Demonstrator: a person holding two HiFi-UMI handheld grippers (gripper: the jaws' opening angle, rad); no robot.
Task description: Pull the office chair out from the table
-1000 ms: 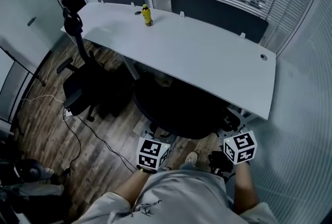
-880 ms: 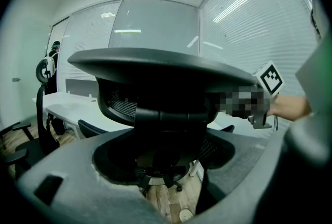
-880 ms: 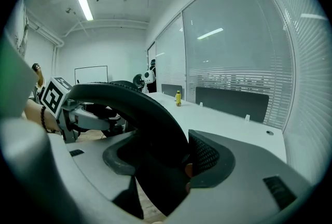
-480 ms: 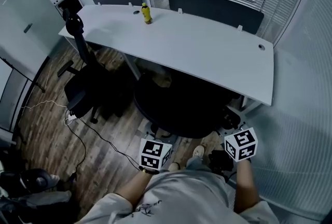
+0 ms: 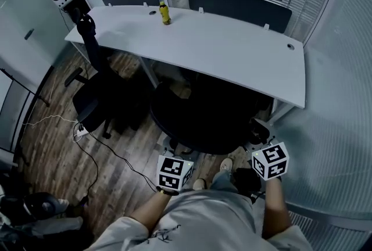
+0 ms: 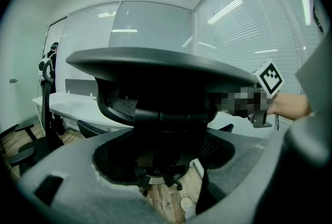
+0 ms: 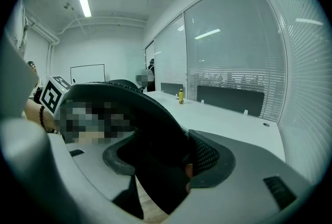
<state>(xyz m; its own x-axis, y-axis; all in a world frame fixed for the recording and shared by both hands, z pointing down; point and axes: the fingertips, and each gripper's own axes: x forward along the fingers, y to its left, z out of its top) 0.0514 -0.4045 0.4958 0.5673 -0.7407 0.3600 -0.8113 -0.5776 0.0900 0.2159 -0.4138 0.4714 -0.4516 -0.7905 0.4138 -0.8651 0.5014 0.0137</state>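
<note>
The black office chair [image 5: 197, 122] stands half under the white table [image 5: 232, 55], its backrest toward me. My left gripper [image 5: 176, 161] holds the backrest's near left edge, and my right gripper [image 5: 264, 154] its right edge. In the left gripper view the grey jaws of the left gripper [image 6: 166, 166] close around the dark back frame [image 6: 161, 114] below the curved top rim. Seen from the right gripper view, the right gripper [image 7: 176, 166] clamps the mesh edge [image 7: 205, 155] of the backrest.
A second black chair [image 5: 96, 99] stands at the table's left end. A yellow bottle [image 5: 165, 14] is on the table. A cable [image 5: 102, 151] runs over the wood floor. A glass wall with blinds [image 5: 343, 99] is close on the right.
The chair has come away from the table toward me, showing more gap at the table's front edge. My feet have stepped back. Both grippers keep their hold.
</note>
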